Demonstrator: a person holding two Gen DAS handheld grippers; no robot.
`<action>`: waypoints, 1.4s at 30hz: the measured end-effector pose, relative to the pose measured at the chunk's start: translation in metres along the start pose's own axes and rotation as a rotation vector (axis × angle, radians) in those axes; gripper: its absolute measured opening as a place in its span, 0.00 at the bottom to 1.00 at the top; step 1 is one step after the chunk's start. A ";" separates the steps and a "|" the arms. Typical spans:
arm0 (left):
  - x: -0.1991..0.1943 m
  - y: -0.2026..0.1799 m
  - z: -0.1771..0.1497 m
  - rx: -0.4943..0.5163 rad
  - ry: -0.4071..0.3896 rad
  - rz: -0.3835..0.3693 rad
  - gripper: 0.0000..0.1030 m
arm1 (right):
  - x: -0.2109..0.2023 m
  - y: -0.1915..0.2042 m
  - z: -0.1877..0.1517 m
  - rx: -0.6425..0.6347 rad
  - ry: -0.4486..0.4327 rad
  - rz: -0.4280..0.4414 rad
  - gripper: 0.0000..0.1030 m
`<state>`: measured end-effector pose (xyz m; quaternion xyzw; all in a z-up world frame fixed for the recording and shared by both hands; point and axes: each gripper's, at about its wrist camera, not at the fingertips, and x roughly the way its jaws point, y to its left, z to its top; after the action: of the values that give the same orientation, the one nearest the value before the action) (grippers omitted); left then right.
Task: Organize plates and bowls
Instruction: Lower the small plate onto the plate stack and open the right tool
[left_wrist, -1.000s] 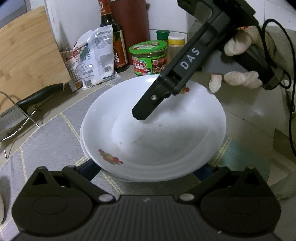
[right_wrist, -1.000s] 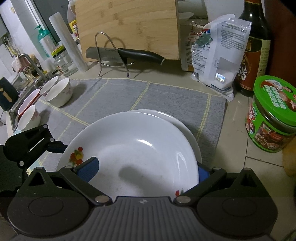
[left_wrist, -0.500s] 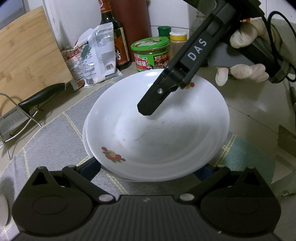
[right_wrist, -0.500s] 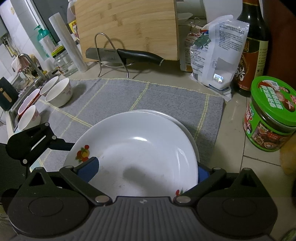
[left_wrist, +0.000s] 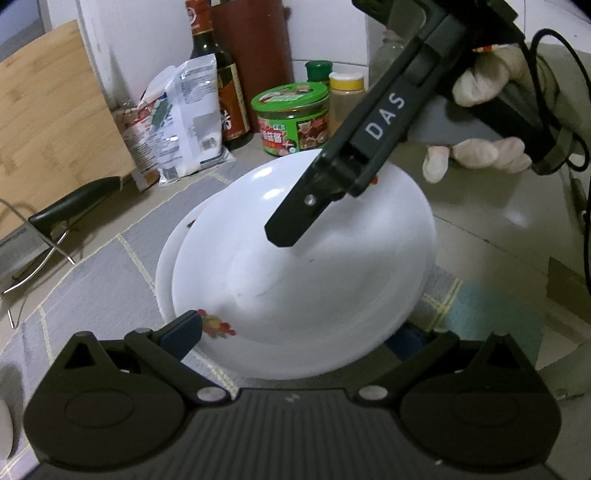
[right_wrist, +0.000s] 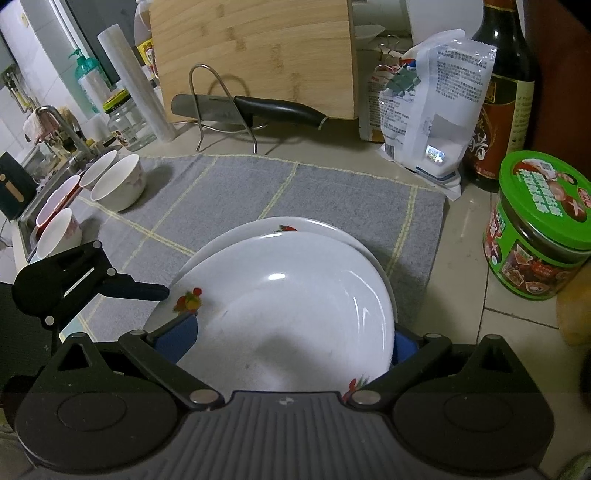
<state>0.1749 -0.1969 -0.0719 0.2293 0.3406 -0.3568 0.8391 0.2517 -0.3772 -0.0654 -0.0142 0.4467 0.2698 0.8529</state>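
White top plate sits nested on a second plate at the grey mat's right edge; left gripper and right gripper both stand open around its rim.

Glossy white plate, woven grey mat, wooden board

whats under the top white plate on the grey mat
A second white plate lies under the top plate, its far rim with a small fruit print showing past the edge. Below both is the grey mat. Whether anything more is stacked beneath is hidden.
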 end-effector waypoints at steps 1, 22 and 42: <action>0.000 0.000 0.000 0.005 -0.007 0.001 1.00 | -0.001 0.000 0.000 -0.001 -0.001 0.000 1.00; -0.003 0.004 -0.003 -0.032 -0.022 0.004 0.99 | 0.002 0.015 0.003 -0.038 0.063 -0.097 1.00; -0.026 0.017 -0.013 -0.141 -0.109 0.060 0.99 | -0.017 0.040 0.003 -0.126 0.001 -0.195 1.00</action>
<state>0.1694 -0.1663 -0.0592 0.1598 0.3119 -0.3186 0.8807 0.2271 -0.3499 -0.0422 -0.1115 0.4260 0.2133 0.8721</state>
